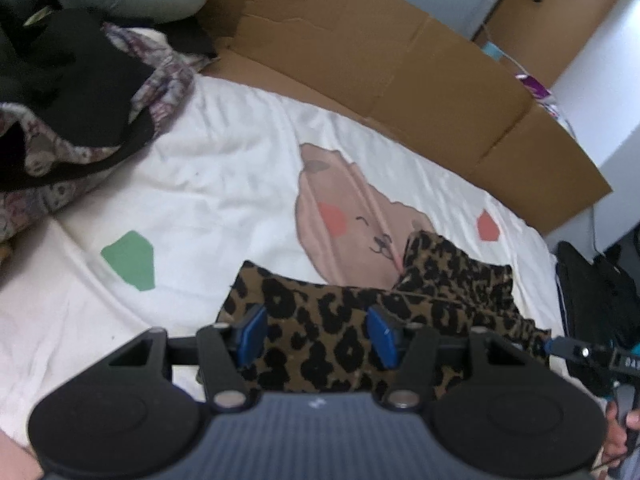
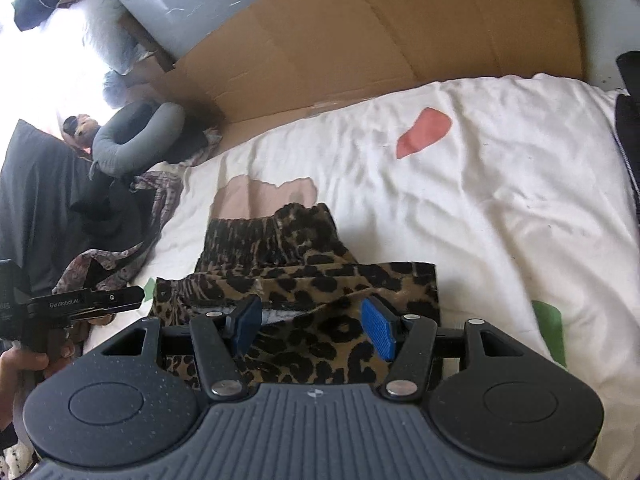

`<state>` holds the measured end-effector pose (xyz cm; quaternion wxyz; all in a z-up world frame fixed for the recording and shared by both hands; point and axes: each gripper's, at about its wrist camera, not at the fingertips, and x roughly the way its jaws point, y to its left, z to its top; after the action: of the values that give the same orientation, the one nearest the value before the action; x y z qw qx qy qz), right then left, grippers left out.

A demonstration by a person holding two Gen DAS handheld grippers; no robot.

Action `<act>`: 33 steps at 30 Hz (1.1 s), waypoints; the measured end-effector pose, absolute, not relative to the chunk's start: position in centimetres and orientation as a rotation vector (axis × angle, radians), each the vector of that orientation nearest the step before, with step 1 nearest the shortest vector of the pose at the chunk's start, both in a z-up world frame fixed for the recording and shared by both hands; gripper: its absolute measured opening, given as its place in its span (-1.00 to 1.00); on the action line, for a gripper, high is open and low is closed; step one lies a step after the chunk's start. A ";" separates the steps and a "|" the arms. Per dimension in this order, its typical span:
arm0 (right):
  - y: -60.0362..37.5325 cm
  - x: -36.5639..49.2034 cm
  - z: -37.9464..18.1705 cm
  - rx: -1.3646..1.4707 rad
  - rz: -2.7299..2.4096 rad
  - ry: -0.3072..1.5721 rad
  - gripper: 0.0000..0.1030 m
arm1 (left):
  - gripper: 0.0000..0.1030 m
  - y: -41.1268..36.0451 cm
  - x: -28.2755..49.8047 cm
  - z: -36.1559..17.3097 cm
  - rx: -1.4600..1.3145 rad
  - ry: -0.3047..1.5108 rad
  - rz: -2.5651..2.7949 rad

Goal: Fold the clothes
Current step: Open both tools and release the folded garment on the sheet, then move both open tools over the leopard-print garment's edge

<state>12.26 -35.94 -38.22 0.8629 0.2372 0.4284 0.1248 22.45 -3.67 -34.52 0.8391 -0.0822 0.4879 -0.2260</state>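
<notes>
A soft brown cloth with black leopard spots (image 1: 320,328) lies bunched and partly folded on a bed with a white bedsheet printed with a pink animal and coloured patches (image 1: 224,184). The left claw (image 1: 316,334) hangs just over the near part of the cloth. Its blue pads (image 1: 380,336) are spread apart, and nothing is pinched between them. The right claw (image 2: 316,330) hangs over the same cloth from the other side, also spread wide and holding nothing. In the right view the cloth (image 2: 304,280) shows a stretchy waist part at the far end and a loose flap under the claw. A tall brown cardboard sheet (image 1: 360,60) stands along the far edge of the bed. A messy pile of dark and flowery clothes (image 1: 72,100) sits at one end of the bed, well apart from the spotted cloth. The fold does not look finished, because the layers are bumpy and uneven. Things could go wrong from here. If a claw bites only the top layer, the cloth may slide open and the fold may come undone. If the two claws pull in different ways, the cloth may twist. A claw could also grab the bedsheet by mistake and drag it.
</notes>
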 end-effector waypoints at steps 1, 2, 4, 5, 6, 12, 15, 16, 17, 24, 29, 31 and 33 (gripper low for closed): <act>-36.0 12.1 -38.1 0.491 0.257 0.901 0.21 | 0.13 -3.7 22.4 -34.5 -0.179 1.034 -0.470; -36.0 12.0 -37.9 0.483 0.254 0.904 0.21 | 0.13 -3.8 22.3 -34.3 -0.180 1.036 -0.463; -36.2 11.6 -37.4 0.473 0.253 0.891 0.21 | 0.13 -4.0 22.2 -34.1 -0.180 1.040 -0.448; -36.4 11.4 -37.1 0.473 0.248 0.882 0.21 | 0.13 -4.2 22.2 -33.8 -0.173 1.043 -0.439; -36.5 11.2 -36.9 0.474 0.244 0.872 0.21 | 0.13 -4.4 22.1 -33.5 -0.164 1.046 -0.429; -37.2 9.9 -35.5 0.505 0.207 0.849 0.21 | 0.13 -5.4 21.9 -31.1 -0.122 1.085 -0.375; -37.3 9.3 -34.7 0.500 0.191 0.854 0.21 | 0.14 -5.7 21.5 -29.6 -0.130 1.087 -0.362; -37.3 9.1 -34.5 0.498 0.185 0.856 0.21 | 0.15 -5.8 21.3 -29.1 -0.132 1.086 -0.363; -37.2 8.9 -34.2 0.488 0.179 0.859 0.21 | 0.15 -5.9 21.1 -28.7 -0.126 1.087 -0.360; -37.7 7.4 -32.5 0.442 0.144 0.876 0.21 | 0.16 -5.7 20.3 -25.8 -0.079 1.117 -0.309; -38.5 6.6 -31.4 0.453 0.111 0.870 0.23 | 0.34 -5.2 19.6 -23.4 -0.049 1.120 -0.343; -38.6 6.3 -31.1 0.445 0.102 0.864 0.30 | 0.36 -5.2 19.7 -23.4 -0.006 1.106 -0.358; -38.5 6.4 -31.2 0.430 0.081 0.872 0.31 | 0.36 -5.2 19.9 -23.9 0.007 1.112 -0.347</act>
<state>6.36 -38.51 -31.21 0.8834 0.2066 0.4188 0.0389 19.93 -5.17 -23.91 0.8350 0.0034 0.5253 -0.1638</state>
